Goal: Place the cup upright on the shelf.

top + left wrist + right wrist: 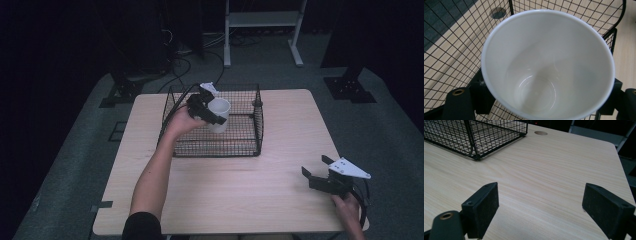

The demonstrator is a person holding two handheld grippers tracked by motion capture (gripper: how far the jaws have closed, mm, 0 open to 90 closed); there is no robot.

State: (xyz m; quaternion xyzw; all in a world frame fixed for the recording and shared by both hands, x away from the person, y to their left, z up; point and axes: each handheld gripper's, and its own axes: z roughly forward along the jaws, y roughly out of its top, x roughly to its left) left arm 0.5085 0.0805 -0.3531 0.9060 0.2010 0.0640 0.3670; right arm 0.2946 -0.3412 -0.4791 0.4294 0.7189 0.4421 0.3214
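Observation:
A white mug (219,115) hangs over the inside of a black wire basket (250,147), gripped by my left gripper (212,116). In the left gripper view the mug (549,65) is seen from above, empty, with a black jaw pressed on each side of it and the basket mesh (451,50) beneath. My right gripper (316,168) rests near the table's front right corner, open. Its two black pads (482,207) stand wide apart above bare wood in the right gripper view, with nothing between them.
The light wooden table (280,135) has the basket at its back centre. A basket corner (476,157) and a round cable hole (540,132) show ahead of the right gripper. Beyond the table lie cables, stand feet and a white frame on grey floor.

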